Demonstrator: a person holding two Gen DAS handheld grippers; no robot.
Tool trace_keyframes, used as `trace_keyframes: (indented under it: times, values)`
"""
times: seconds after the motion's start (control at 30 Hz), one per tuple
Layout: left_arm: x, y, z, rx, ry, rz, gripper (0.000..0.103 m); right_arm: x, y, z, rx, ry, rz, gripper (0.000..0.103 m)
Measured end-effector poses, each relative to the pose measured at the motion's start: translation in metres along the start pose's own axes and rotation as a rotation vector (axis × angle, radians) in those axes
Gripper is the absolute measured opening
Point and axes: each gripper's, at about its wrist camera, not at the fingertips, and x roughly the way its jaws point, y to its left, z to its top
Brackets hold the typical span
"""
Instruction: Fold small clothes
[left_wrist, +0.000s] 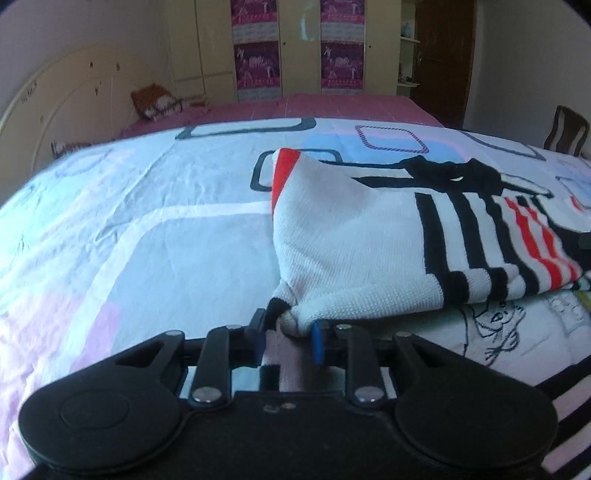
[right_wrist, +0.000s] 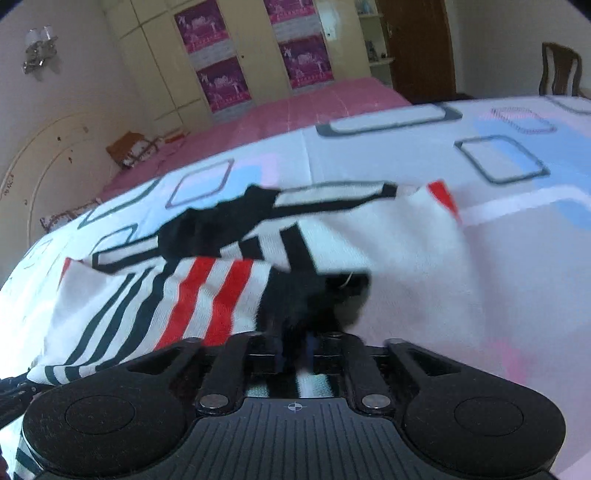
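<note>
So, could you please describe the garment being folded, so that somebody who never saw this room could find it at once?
Start from the big bed with the pale bedsheet printed with rounded rectangles. On it lies one knitted sweater, white with black and red stripes and a black collar. Nothing else on the sheet is striped, and the left gripper pinches its near corner.

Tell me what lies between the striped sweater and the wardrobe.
Patterned bedsheet, then pink bedcover, between sweater and wardrobe; left wrist view.
</note>
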Motion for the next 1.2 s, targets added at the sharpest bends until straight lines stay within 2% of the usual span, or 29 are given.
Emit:
trace_keyframes:
  times: [0.03, 0.07, 0.13, 0.17, 0.2, 0.27, 0.43, 0.6, 0.63, 0.67, 0.73, 0.8, 0.83, 0.9, 1.0, 1.07, 1.13, 1.2]
  values:
    - [-0.003, 0.003, 0.001, -0.022, 0.005, -0.018, 0.029, -0.005, -0.004, 0.001, -0.004, -0.011, -0.009, 0.054]
    - [-0.006, 0.007, 0.002, -0.043, 0.015, -0.032, 0.035, -0.010, -0.008, 0.001, 0.003, -0.017, -0.005, 0.054]
    - [-0.016, 0.012, 0.006, -0.087, 0.033, -0.072, 0.056, -0.015, -0.015, 0.003, 0.022, -0.021, 0.001, 0.054]
    - [-0.021, 0.014, 0.008, -0.102, 0.022, -0.085, 0.077, -0.016, -0.017, 0.005, 0.028, -0.021, 0.005, 0.054]
    - [-0.028, 0.014, 0.009, -0.109, -0.008, -0.087, 0.084, -0.014, -0.017, 0.007, 0.034, -0.018, 0.006, 0.054]
    - [-0.031, 0.012, 0.017, -0.109, -0.034, -0.091, 0.084, -0.007, -0.020, 0.009, 0.053, -0.006, 0.012, 0.054]
    - [0.002, 0.011, 0.047, -0.165, -0.015, -0.102, 0.078, 0.014, -0.016, 0.008, 0.081, 0.047, 0.032, 0.053]
    - [0.053, 0.009, 0.074, -0.157, 0.026, -0.076, 0.071, 0.016, -0.007, 0.006, 0.047, 0.038, 0.026, 0.053]
    - [0.061, 0.010, 0.076, -0.159, 0.031, -0.072, 0.070, 0.017, -0.005, 0.006, 0.033, 0.039, 0.027, 0.042]
    - [0.070, 0.012, 0.080, -0.168, 0.036, -0.066, 0.065, 0.018, -0.003, 0.007, 0.017, 0.043, 0.030, 0.034]
    - [0.082, 0.018, 0.083, -0.206, 0.044, -0.067, 0.058, 0.020, -0.002, 0.007, 0.002, 0.041, 0.025, 0.034]
    - [0.091, 0.025, 0.086, -0.243, 0.037, -0.080, 0.040, 0.021, -0.001, 0.007, -0.001, 0.037, 0.025, 0.029]
    - [0.093, 0.025, 0.087, -0.244, 0.027, -0.083, 0.034, 0.022, 0.000, 0.008, -0.005, 0.034, 0.030, 0.019]
    - [0.093, 0.023, 0.089, -0.230, -0.012, -0.048, 0.019, 0.023, 0.004, 0.011, -0.024, 0.012, 0.036, 0.015]
    - [0.096, 0.028, 0.086, -0.267, -0.040, 0.007, 0.013, 0.022, 0.017, 0.013, -0.112, -0.028, 0.020, 0.014]
    - [0.101, 0.030, 0.079, -0.273, -0.039, 0.032, 0.013, 0.028, 0.020, 0.012, -0.161, -0.027, -0.017, 0.014]
    - [0.100, 0.026, 0.076, -0.242, -0.061, 0.041, 0.013, 0.042, 0.010, 0.006, -0.155, 0.017, -0.071, 0.014]
    - [0.100, 0.025, 0.079, -0.236, -0.051, 0.047, 0.016, 0.041, 0.004, 0.007, -0.135, 0.012, -0.055, 0.014]
